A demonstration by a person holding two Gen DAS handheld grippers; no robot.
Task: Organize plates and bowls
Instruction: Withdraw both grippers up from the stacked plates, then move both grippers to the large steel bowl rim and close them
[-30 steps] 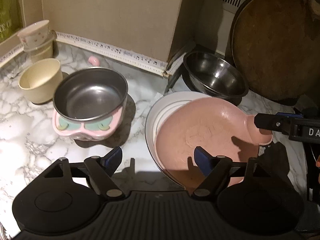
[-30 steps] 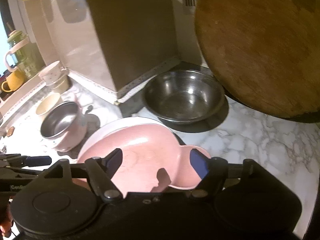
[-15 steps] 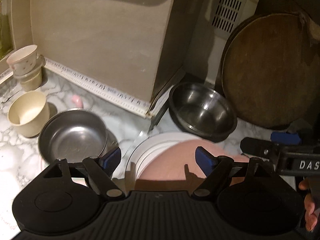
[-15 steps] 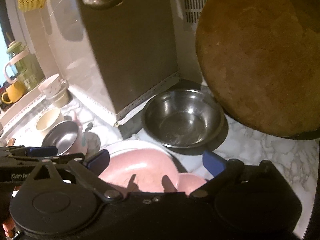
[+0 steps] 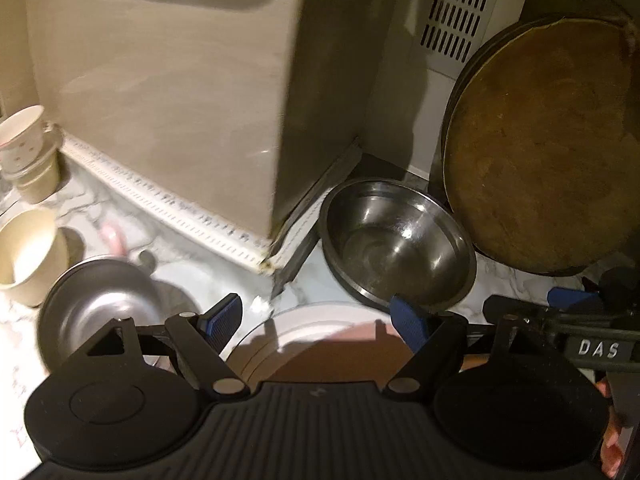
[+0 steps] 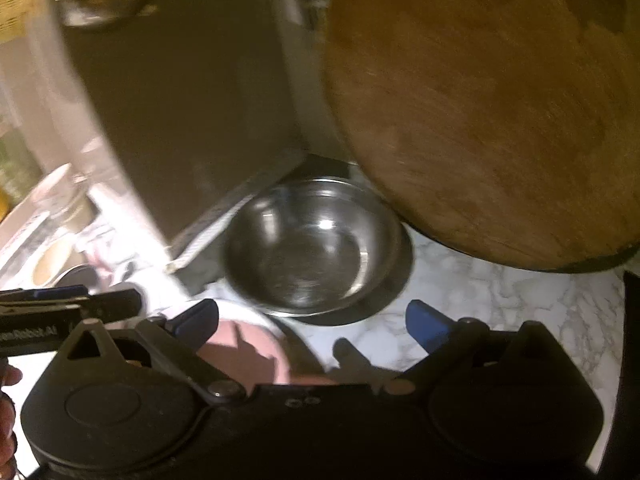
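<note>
Two grippers hover over the dishes, both wide open and holding nothing.

The left gripper (image 5: 318,318) and right gripper (image 6: 314,320) hang above the pink plate (image 5: 344,350), which lies on the white plate (image 5: 316,314) on the marble counter (image 6: 500,292). The steel bowl (image 5: 396,244) sits just behind, below the leaning wooden board (image 5: 540,152).

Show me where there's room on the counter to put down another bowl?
Bare marble shows right of the steel bowl, below the round wooden board. A smaller patch lies between the pink-handled pot and the white plate. The far left is crowded with the cream cup and stacked cups.
</note>
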